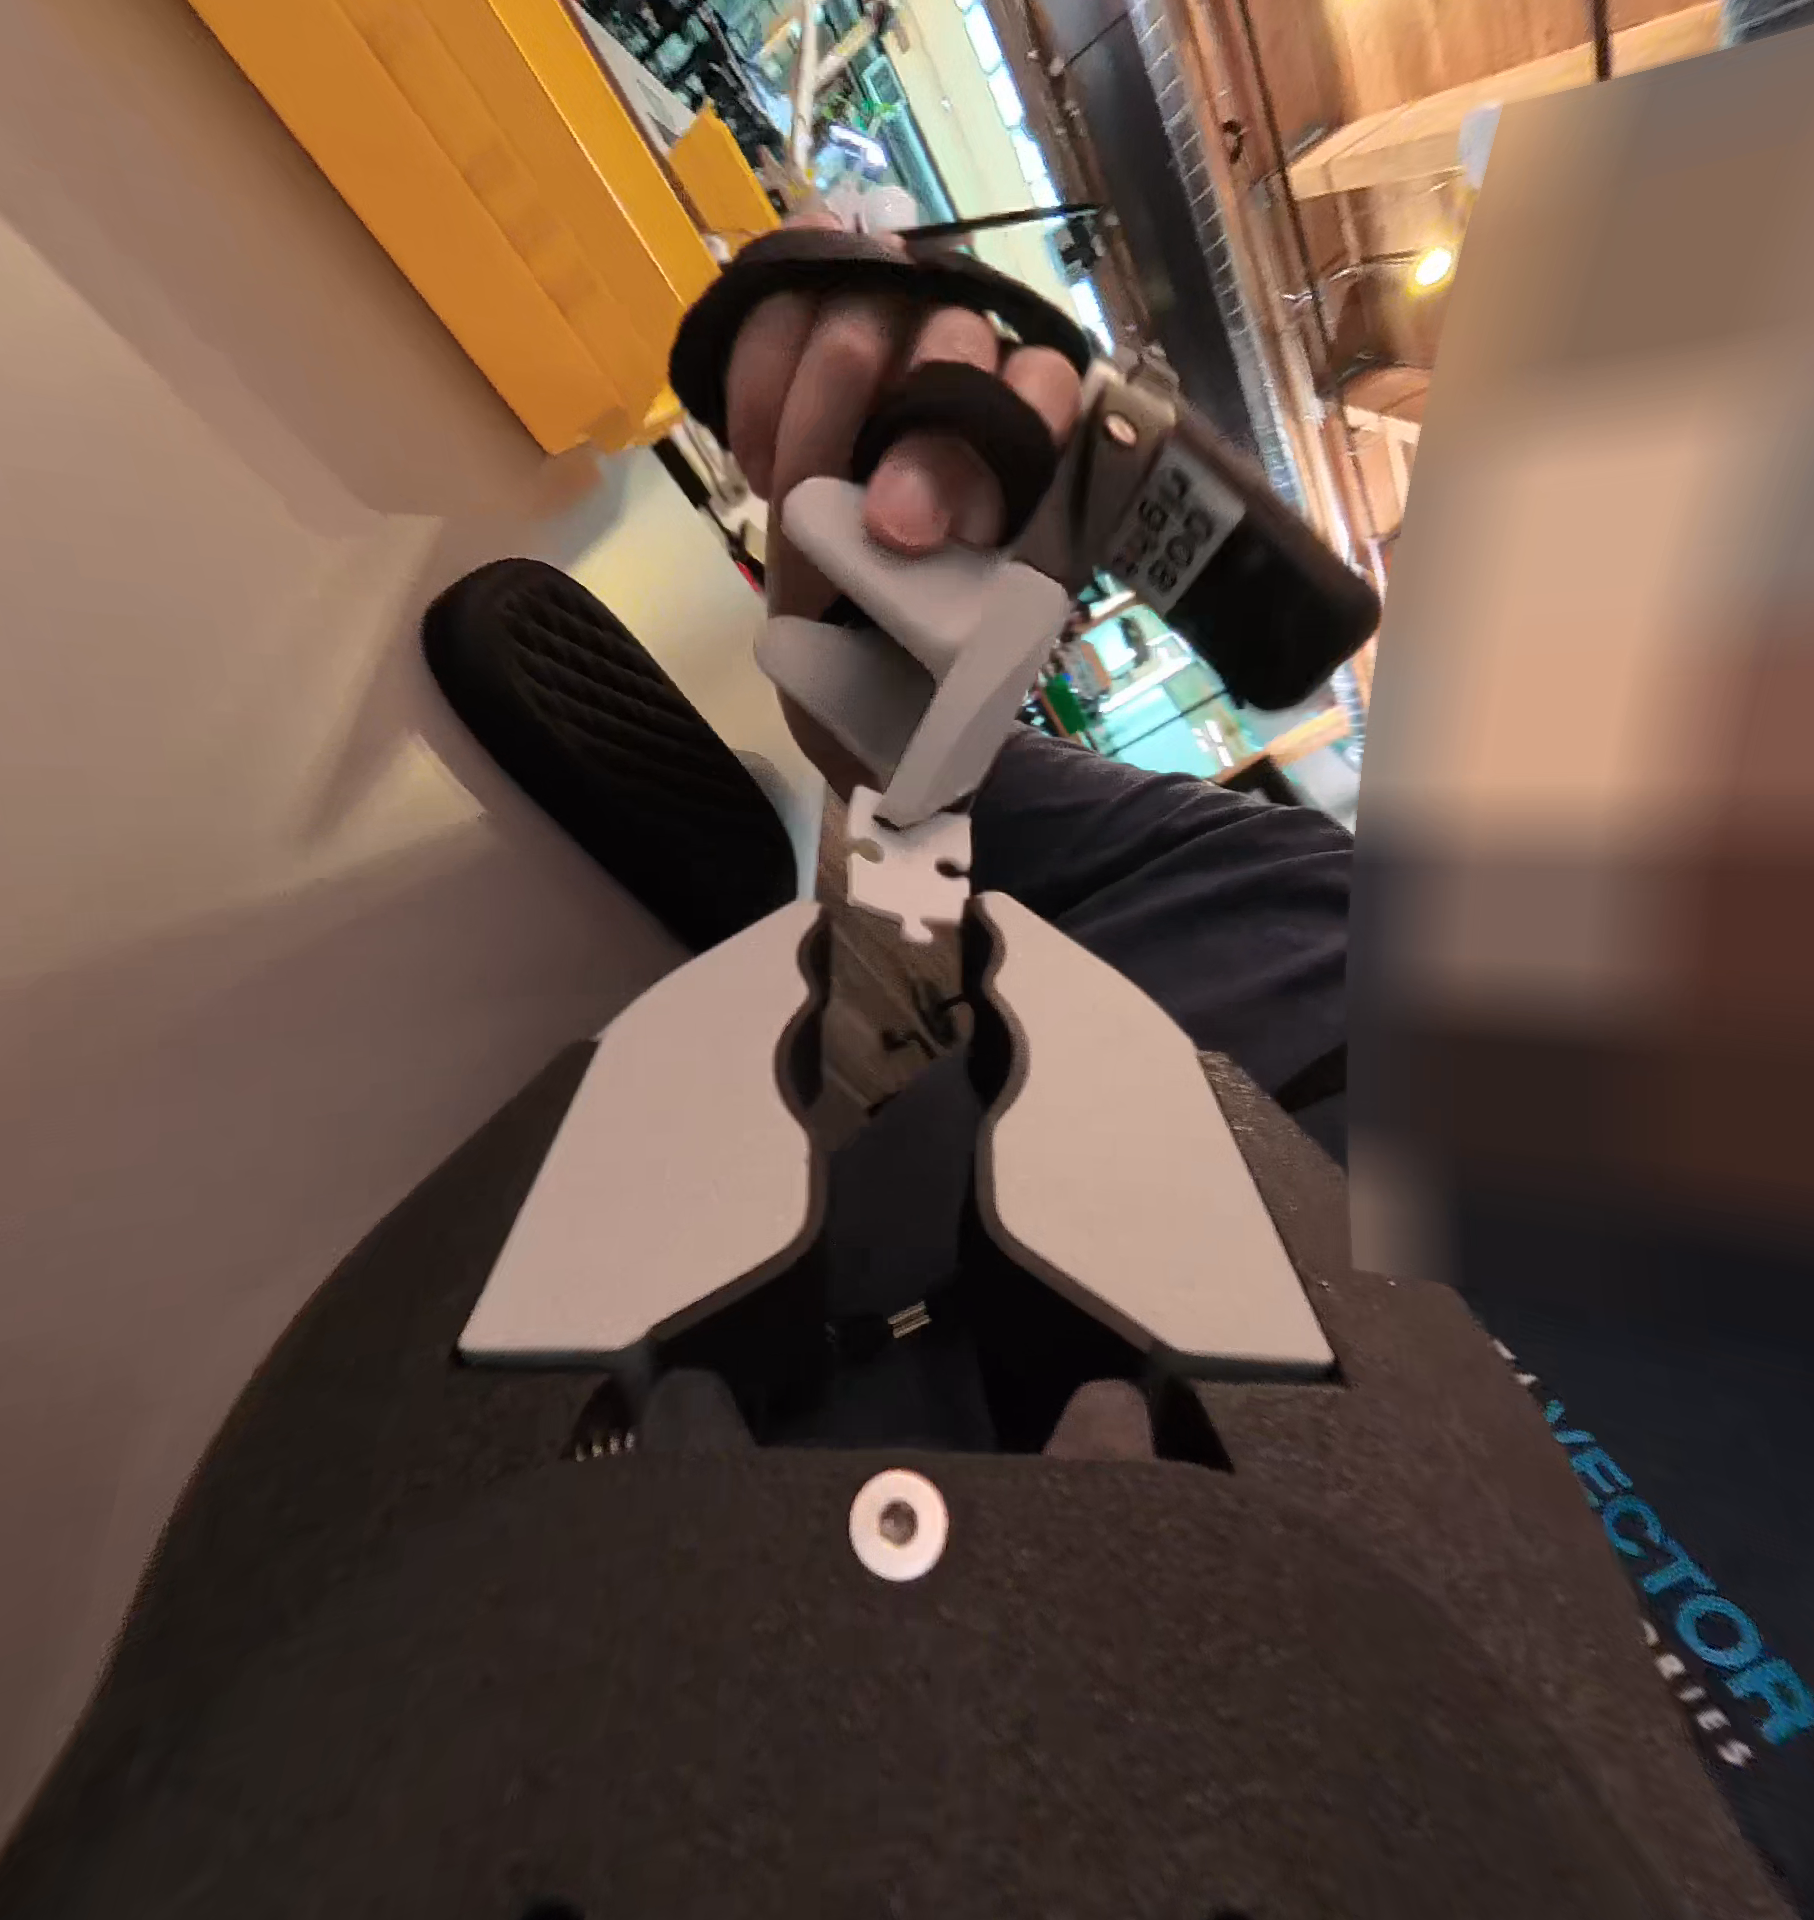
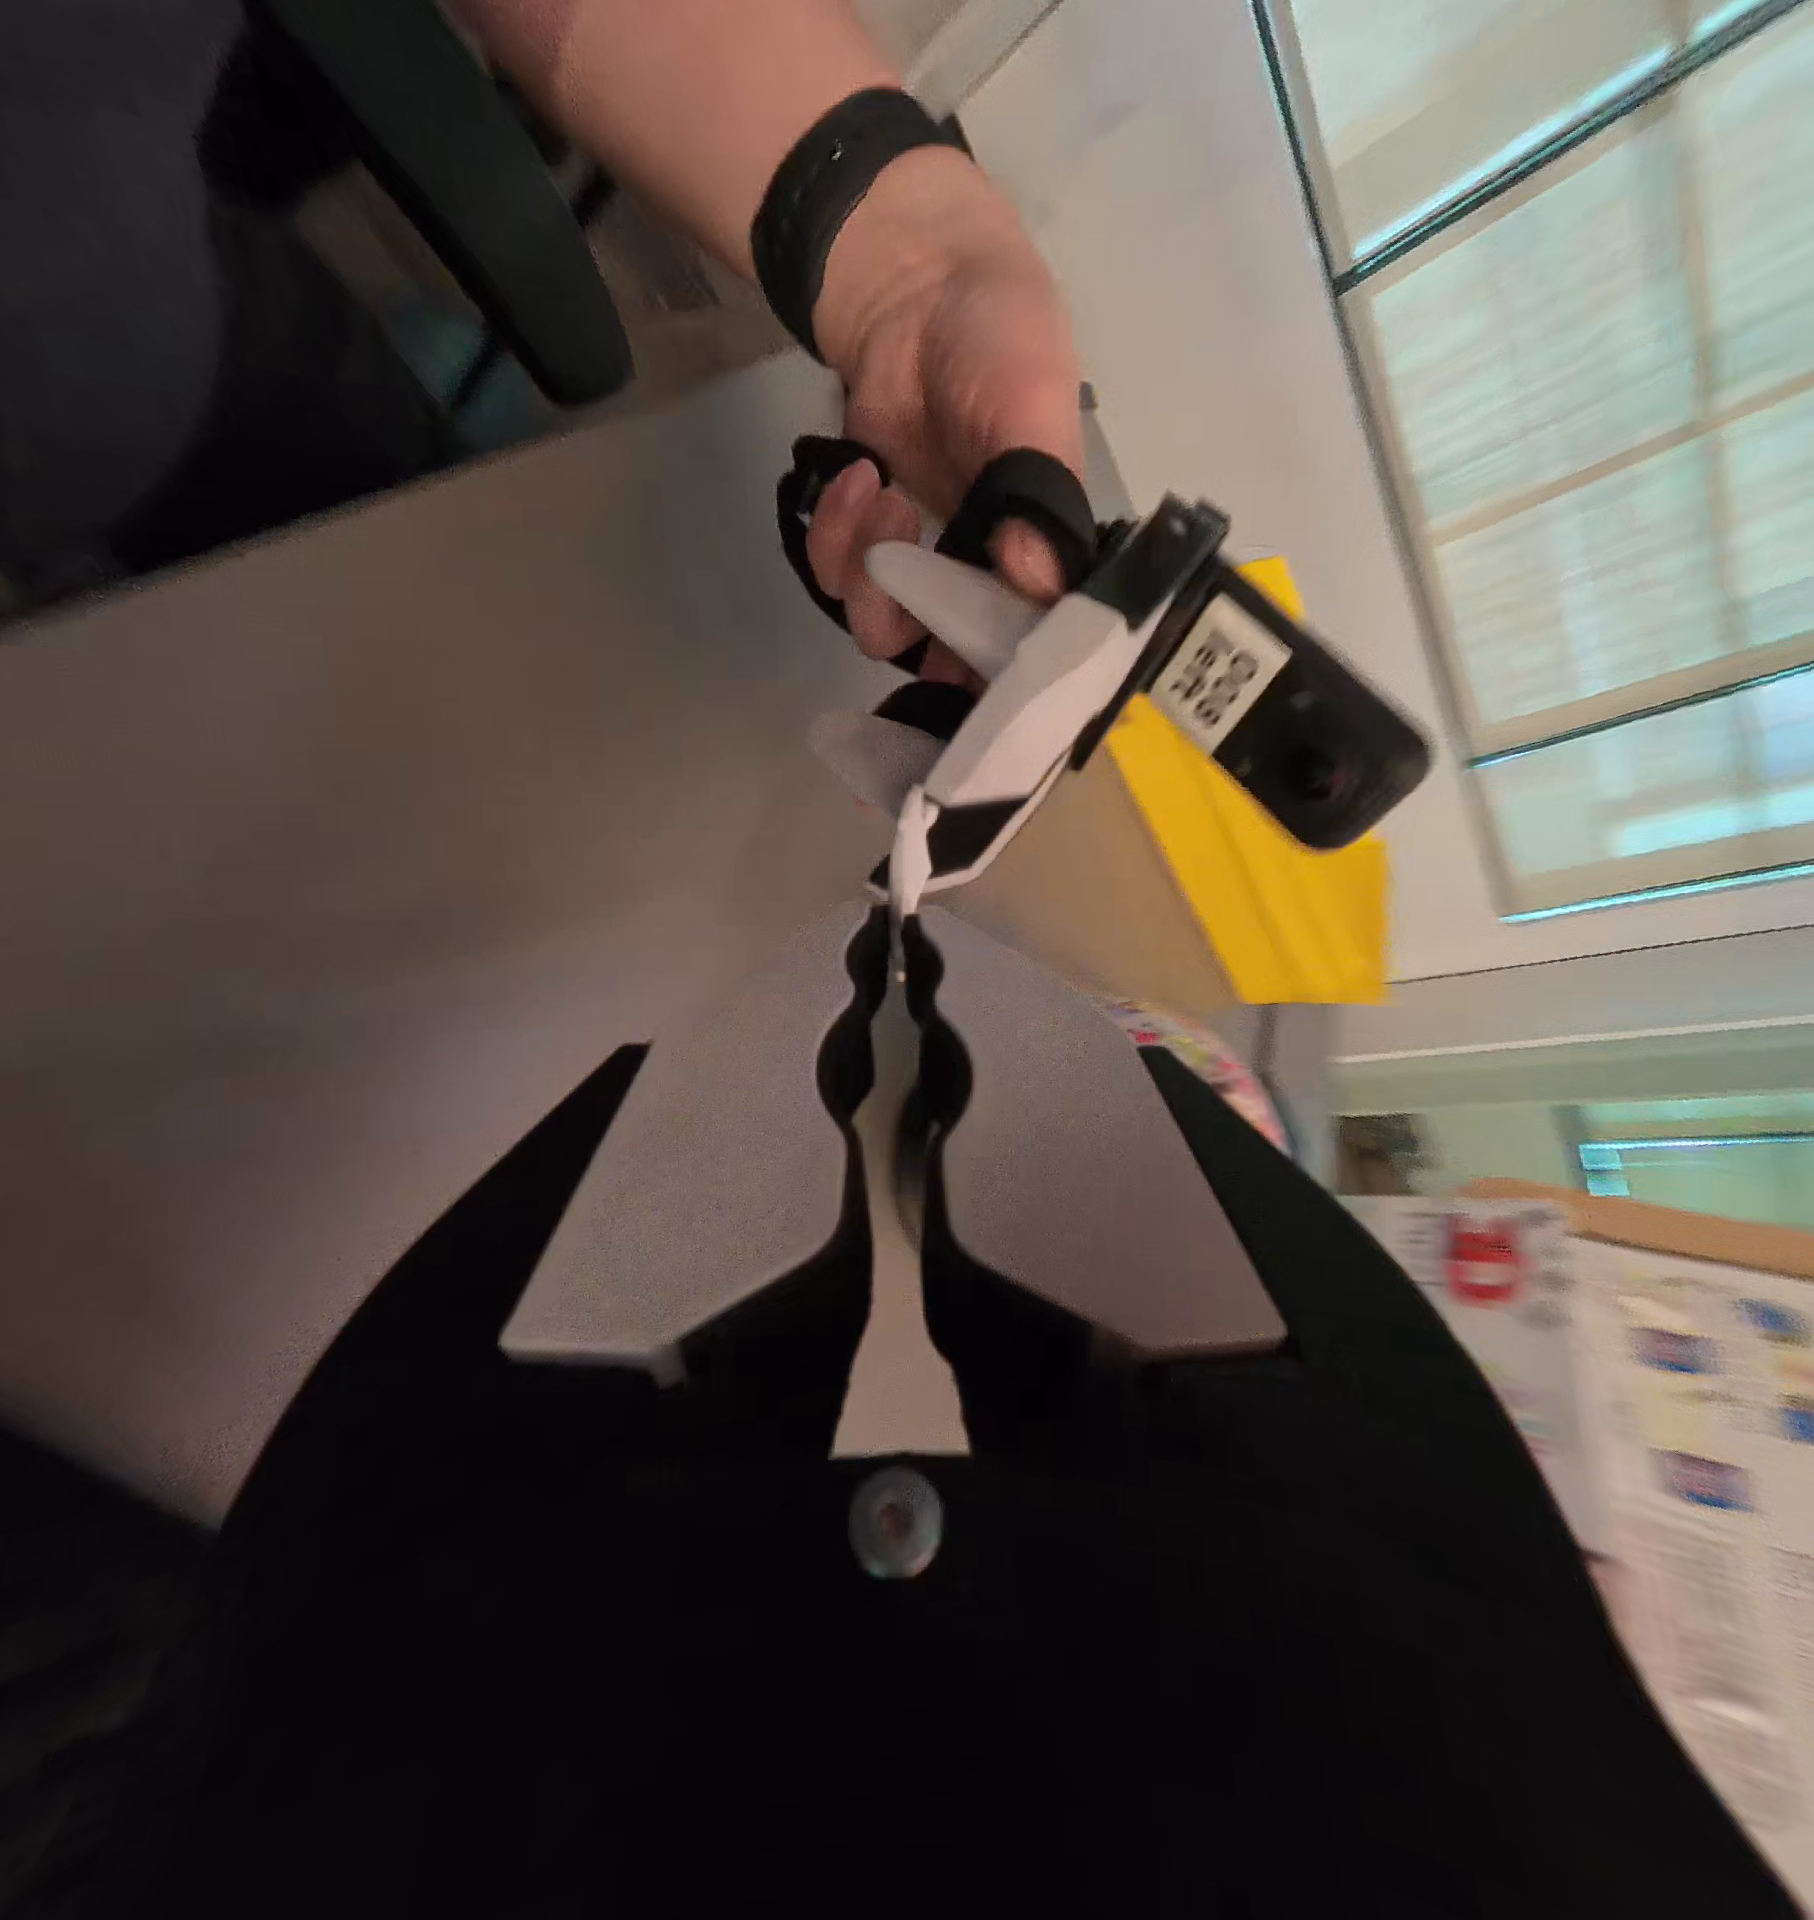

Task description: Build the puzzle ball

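Note:
A flat white puzzle piece [image 1: 901, 873] hangs in the air in front of my left gripper [image 1: 898, 916]. The left jaws stand apart. The piece's lower tab sits between the fingertips, with a clear gap to the left finger [image 1: 695, 1091]. My right gripper [image 1: 913, 810] comes down from above and pinches the piece's top edge. In the right wrist view the right gripper [image 2: 895, 930] is shut on the piece [image 2: 908, 868], which shows edge-on as a thin white strip. The left gripper [image 2: 986, 748] faces it there from above.
A person's hands hold both grippers. A yellow box [image 1: 529, 229] stands on the white table [image 1: 155, 727]; it also shows in the right wrist view [image 2: 1287, 862]. A black chair armrest [image 1: 591, 717] and a dark sleeve [image 1: 1173, 883] are close by. Printed sheets [image 2: 1713, 1455] lie at the right. Less than 4 cm separates the two grippers' tips.

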A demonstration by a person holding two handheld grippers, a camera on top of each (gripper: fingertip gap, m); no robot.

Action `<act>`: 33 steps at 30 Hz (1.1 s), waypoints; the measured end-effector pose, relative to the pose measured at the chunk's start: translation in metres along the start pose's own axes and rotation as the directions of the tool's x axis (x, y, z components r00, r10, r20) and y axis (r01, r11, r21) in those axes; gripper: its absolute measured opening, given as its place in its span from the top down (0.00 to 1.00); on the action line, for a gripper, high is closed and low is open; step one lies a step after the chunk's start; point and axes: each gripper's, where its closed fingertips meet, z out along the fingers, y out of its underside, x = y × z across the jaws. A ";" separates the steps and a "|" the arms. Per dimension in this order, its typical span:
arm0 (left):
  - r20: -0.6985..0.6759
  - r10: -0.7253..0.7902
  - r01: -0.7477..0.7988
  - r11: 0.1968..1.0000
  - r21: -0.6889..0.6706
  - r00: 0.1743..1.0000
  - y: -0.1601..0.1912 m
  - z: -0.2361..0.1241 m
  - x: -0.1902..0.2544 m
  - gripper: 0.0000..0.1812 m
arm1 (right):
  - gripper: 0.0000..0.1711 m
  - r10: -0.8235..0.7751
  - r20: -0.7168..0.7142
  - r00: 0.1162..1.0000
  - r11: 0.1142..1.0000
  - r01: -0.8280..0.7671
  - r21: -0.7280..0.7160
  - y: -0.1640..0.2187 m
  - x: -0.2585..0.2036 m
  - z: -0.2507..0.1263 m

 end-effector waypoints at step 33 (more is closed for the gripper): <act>0.622 0.317 -0.301 0.944 -0.135 0.716 -0.028 -0.040 0.000 0.86 | 0.98 0.710 0.669 0.220 0.660 -0.539 -0.524 0.134 0.070 -0.007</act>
